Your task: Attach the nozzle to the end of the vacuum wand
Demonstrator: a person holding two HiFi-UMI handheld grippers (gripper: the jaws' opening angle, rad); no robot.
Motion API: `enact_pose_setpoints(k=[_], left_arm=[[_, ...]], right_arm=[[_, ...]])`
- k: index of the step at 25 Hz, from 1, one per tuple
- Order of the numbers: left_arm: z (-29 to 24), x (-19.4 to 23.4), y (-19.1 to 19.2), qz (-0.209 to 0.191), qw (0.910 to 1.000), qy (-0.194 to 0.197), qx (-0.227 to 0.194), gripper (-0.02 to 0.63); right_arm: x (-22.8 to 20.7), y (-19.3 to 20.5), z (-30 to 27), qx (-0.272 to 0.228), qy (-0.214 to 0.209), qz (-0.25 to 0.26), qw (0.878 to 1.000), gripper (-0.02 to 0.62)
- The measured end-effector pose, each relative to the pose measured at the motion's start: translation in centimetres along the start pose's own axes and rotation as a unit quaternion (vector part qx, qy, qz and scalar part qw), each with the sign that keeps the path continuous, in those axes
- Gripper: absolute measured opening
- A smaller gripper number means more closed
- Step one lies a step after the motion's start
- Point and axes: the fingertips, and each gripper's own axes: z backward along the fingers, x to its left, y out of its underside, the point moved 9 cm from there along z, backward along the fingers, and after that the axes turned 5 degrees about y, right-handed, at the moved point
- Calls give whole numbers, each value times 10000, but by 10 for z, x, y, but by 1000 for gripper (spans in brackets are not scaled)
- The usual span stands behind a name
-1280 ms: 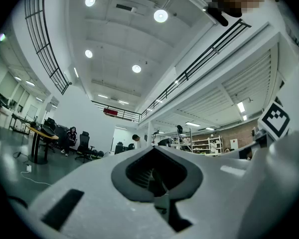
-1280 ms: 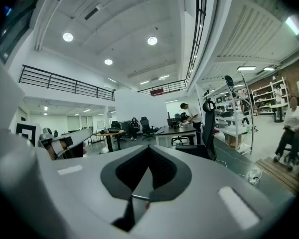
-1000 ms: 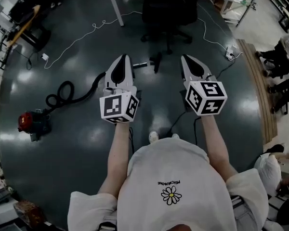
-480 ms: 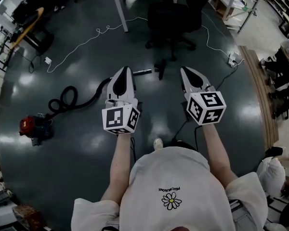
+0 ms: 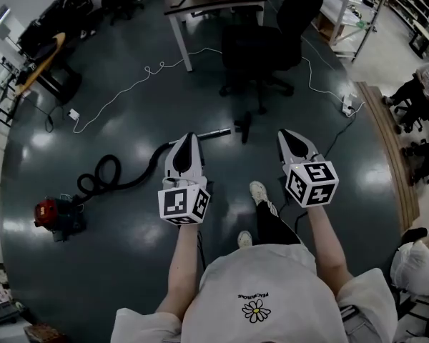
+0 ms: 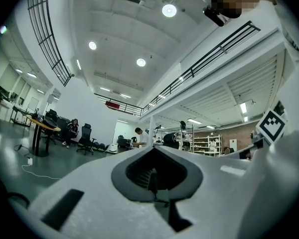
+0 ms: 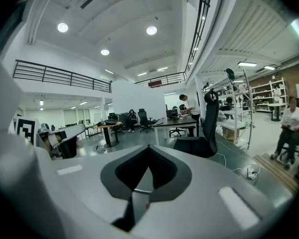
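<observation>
Left gripper (image 5: pixel 186 137) and right gripper (image 5: pixel 286 133), held over the dark floor (image 5: pixel 129 98), each with jaws closed together on nothing. The silver vacuum wand (image 5: pixel 213 133) lies on the floor just beyond the left gripper's tip, joined by a black hose (image 5: pixel 121 174) to the red vacuum cleaner (image 5: pixel 53 213) at the left. The black nozzle (image 5: pixel 244 126) lies just beside the wand's free end, in front of the office chair (image 5: pixel 256 45).

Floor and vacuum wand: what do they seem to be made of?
The floor looks like dark, glossy sealed concrete or resin: lights mirror in it. The vacuum wand looks like polished metal, a thin silver tube with a bright sheen, though it is small here.
</observation>
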Motion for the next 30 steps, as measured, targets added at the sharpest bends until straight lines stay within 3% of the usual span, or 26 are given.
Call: enact_pose_setpoints(k=[8, 16, 22, 27, 30], left_arm=[[-112, 67, 29, 119, 9997, -187, 85, 2], [-218, 130, 27, 47, 9993, -327, 184, 2], [-281, 182, 24, -1, 9995, -281, 154, 2], [-326, 214, 22, -251, 9994, 71, 241, 2], [-345, 240, 33, -90, 9992, 45, 381, 2]], right_arm=[[-43, -22, -137, 42, -152, 121, 9998, 6], [-59, -61, -274, 221, -498, 286, 9981, 6], [-63, -90, -346, 113, -475, 236, 9985, 6], [-79, -110, -396, 168, -449, 215, 9986, 6], [-87, -113, -425, 273, -380, 235, 9986, 6]])
